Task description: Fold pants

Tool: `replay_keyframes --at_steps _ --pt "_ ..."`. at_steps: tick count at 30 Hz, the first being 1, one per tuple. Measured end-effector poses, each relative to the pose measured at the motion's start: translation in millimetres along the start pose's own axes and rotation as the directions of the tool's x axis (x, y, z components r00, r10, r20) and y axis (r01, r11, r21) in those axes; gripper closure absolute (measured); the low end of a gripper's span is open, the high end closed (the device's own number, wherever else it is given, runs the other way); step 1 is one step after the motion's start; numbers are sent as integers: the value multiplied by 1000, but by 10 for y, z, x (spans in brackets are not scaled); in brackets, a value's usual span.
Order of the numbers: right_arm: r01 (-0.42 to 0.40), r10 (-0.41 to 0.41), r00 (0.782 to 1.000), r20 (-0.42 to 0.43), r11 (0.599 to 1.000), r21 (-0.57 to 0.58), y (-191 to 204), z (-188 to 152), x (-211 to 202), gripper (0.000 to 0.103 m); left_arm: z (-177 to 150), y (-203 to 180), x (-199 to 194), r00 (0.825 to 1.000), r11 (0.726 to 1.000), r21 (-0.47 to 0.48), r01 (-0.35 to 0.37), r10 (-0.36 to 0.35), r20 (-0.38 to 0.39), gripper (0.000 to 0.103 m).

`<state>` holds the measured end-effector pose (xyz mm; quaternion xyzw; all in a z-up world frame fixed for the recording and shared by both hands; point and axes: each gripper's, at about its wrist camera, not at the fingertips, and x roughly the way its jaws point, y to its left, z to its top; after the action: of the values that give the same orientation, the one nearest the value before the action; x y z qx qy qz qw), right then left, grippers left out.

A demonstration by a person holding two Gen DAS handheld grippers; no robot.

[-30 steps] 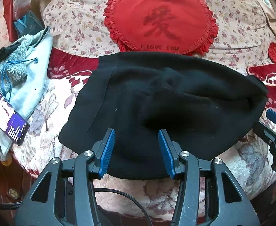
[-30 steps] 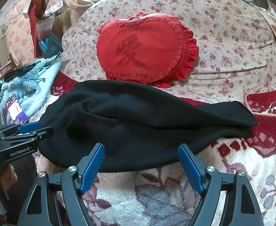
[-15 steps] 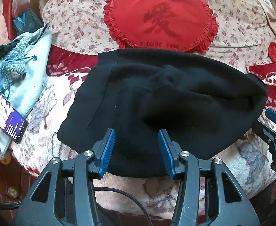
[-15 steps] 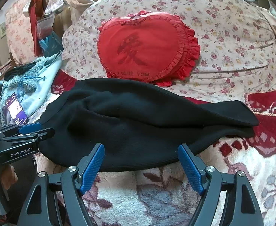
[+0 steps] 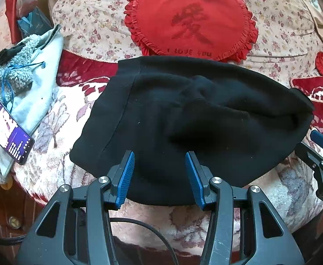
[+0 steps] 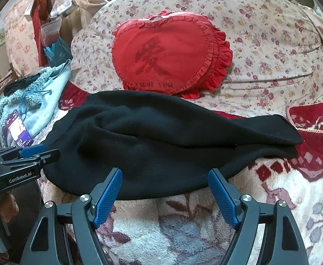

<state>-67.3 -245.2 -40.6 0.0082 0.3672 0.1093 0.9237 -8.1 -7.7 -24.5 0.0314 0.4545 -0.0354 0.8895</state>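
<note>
Pants (image 5: 183, 119) are lying bunched on the blanket (image 6: 205, 231). Left gripper (image 5: 159, 172) and right gripper (image 6: 164, 190) are hovering spread apart, gripping nothing; grabbing one layer, seemingly doubled, risks skewing the fold.

Open blanket (image 6: 183, 227) at 6 o'clock, between the near hem of the black pants (image 6: 161, 154) and both spread-jawed grippers: clear passage along the whole hem. Blocked at 12 o'clock by the red heart cushion (image 5: 190, 19), touching the far edge of the pants. Crowded at 9 o'clock by a fleece garment (image 5: 22, 72) with a phone (image 5: 7, 130) on it (screen lit). A strip of bare blanket between phone and pants. At 3 o'clock, a red cushion (image 6: 316, 130) just beside the leg ends, possibly touching.
</note>
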Motion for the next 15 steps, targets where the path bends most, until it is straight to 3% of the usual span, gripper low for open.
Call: replay_keyframes --at_steps 8,15 --pt "3 -3 1000 -11 1000 24 -84 -36 19 24 -77 132 -61 1000 999 -30 22 -22 -16 56" --pt "-6 9 999 -39 997 79 -234 -130 56 24 -228 525 -84 998 983 -179 52 -60 -38 56"
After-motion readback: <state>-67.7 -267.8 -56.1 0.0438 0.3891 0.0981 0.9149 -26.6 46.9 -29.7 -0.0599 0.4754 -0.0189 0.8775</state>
